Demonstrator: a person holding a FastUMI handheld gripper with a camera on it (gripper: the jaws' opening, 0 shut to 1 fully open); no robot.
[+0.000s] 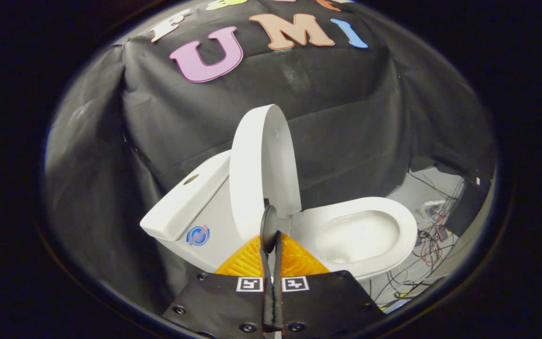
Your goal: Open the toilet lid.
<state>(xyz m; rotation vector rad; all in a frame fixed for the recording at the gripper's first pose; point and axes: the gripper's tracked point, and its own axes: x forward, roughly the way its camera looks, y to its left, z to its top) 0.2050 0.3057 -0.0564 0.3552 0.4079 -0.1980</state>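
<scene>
The toilet lid (262,169), a smooth white oval of hard plastic, stands raised nearly upright just beyond the fingertips, seen almost edge-on, its lower end at the hinge between the tank and the bowl. From where I stand the job looks all but done. Behind it sits the boxy white ceramic tank (187,203) with a round blue sticker on its side, and whether the lid actually leans on the tank I cannot tell. To the other side the white oval ceramic bowl (360,235) lies open with its rim bare. The black two-finger gripper (271,226), with its ribbed orange housing, has its fingers drawn together with nothing between them; the tips sit right by the lid's lower edge, though contact is hard to judge. My worry is the lid: if it has not passed its balance point, a nudge from the tips or a hasty pull-back could tip it forward to slam onto the bowl. I would guess a small push toward the tank would settle it. There is free room above the bowl and back toward the holder, while the black cloth wall (337,117) closes in behind. A tangle of thin red and white wires (433,230) lies on the grey floor beyond the bowl, well apart from the fingers.
</scene>
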